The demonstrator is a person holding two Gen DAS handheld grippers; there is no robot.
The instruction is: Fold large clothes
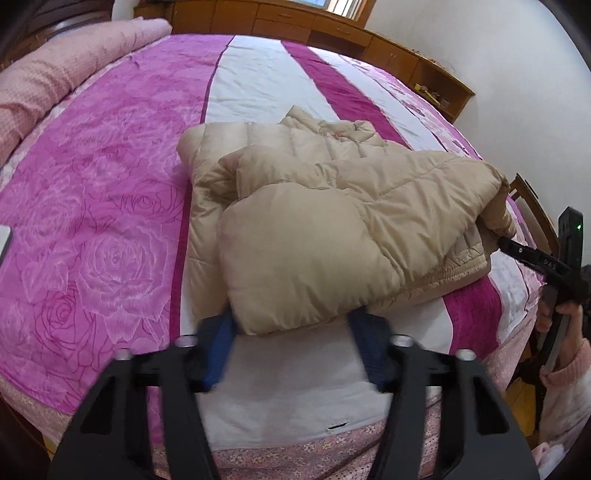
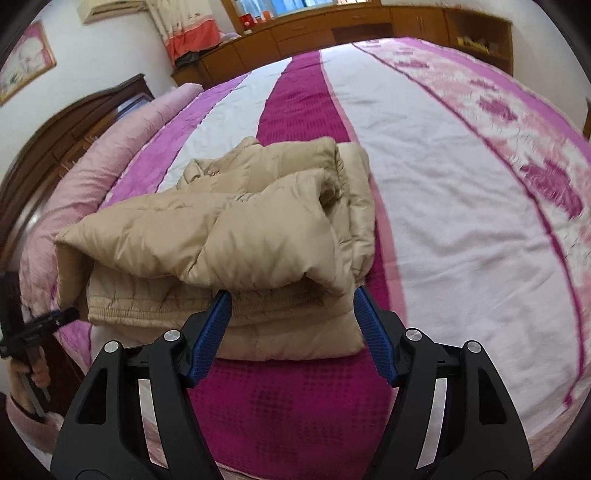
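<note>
Your beige puffer jacket (image 1: 314, 221) lies folded in a thick bundle on the bed (image 1: 110, 184), over the white and magenta stripes of the bedspread, near the edge closest to you. A padded panel is folded over the top of the bundle, and the elastic hem (image 2: 155, 299) shows along the side facing your right gripper.

Your left gripper (image 1: 295, 332) sits at the near edge of the bundle with its blue fingers (image 1: 218, 343) spread wide, one on either side of the folded panel's lower corner. The jacket's edge reaches down between them, but they are not clamped on it; this part of the view is blurred.

Your right gripper (image 2: 291, 314) is also spread apart, its blue fingers (image 2: 210, 332) standing at either side of the jacket's hem and the layers above it. The fabric sits between the tips without being pinched. In the left wrist view, the right gripper's black tip (image 1: 517, 251) is up against the jacket's far right corner, and your hand in a pink sleeve (image 1: 561, 369) holds its handle.

A rolled pink quilt (image 1: 74, 62) lies along the far side of the bed by the dark wooden headboard (image 2: 74, 122). Wooden cabinets (image 1: 258, 18) line the wall beyond the bed.
</note>
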